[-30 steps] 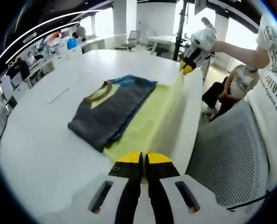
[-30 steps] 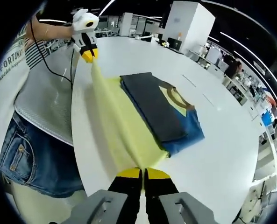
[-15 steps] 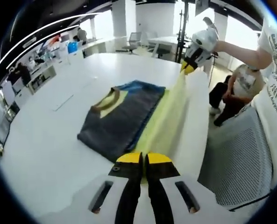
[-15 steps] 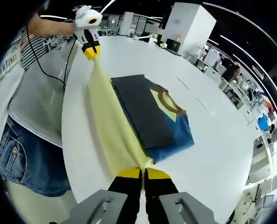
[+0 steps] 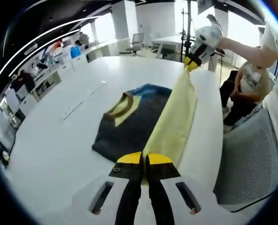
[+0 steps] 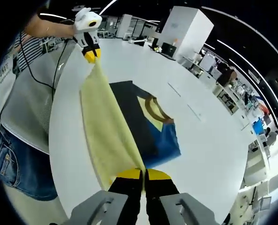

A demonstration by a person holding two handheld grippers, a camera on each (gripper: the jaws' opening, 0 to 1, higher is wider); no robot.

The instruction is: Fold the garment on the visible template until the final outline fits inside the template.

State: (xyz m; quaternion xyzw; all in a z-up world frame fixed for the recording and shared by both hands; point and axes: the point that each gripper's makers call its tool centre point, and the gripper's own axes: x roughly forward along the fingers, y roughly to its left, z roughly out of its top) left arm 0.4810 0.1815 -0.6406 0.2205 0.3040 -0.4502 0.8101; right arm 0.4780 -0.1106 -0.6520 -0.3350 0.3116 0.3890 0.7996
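Observation:
A garment lies partly folded on the white table: a dark grey panel (image 5: 129,126) with a brown collar, blue part (image 5: 150,90) behind, and a pale yellow panel (image 5: 174,124) lifted off the table. My left gripper (image 5: 145,159) is shut on one corner of the yellow panel. The right gripper (image 5: 191,62) shows at the upper right of the left gripper view, holding the other corner. In the right gripper view my right gripper (image 6: 143,174) is shut on the yellow panel (image 6: 106,136), which stretches up to the left gripper (image 6: 90,56); the dark panel (image 6: 134,117) and blue part (image 6: 169,145) lie beside it.
The round white table (image 5: 54,140) has its edge close to a person in a white shirt and denim shorts (image 6: 12,154). A grey mesh chair (image 5: 249,159) stands by the table edge. A seated person (image 5: 242,84) and desks with people sit farther off.
Both grippers have lifted the yellow panel higher and carried it over towards the dark folded part, so it now hangs stretched above the garment's near edge.

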